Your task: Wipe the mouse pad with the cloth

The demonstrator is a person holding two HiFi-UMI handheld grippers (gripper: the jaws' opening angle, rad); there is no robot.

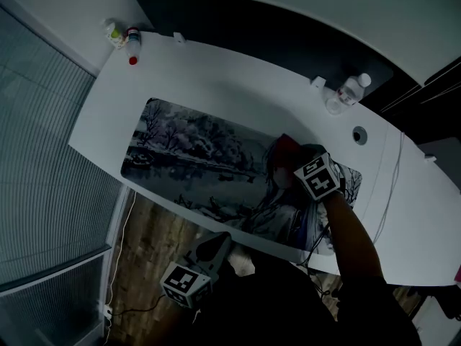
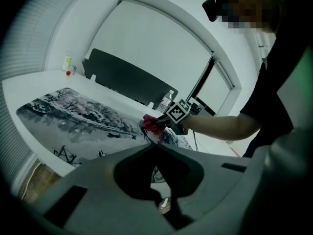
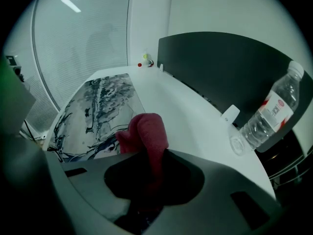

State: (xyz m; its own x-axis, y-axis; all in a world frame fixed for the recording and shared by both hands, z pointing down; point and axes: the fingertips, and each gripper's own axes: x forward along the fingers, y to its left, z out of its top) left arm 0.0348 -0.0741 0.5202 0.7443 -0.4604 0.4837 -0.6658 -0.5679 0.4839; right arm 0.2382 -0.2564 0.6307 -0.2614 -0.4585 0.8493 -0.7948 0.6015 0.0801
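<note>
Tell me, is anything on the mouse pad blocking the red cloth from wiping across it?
Nothing visible. The right tongs grip the cloth near the right end of the mouse pad, and the rest lies bare. The water bottle stands off the pad.

The room is sitting dim and underexposed: the white desk [image 1: 216,85] around the mouse pad [image 1: 194,150] is reading as dull grey-green, and the pad's print is showing only muted greys. Beyond the pad's far end a strip light [image 3: 71,4] is glinting high on the glazed wall, the one bright spot. Below the pad's near edge the floor [image 1: 162,229] is sinking almost to black. The red cloth [image 3: 146,129] on the pad is looking dark maroon. In both gripper views the corners are blacking out in a round vignette, the desk edge is bowing, and the right gripper [image 3: 154,155] nearest the lens is looking soft and shadowed.
</note>
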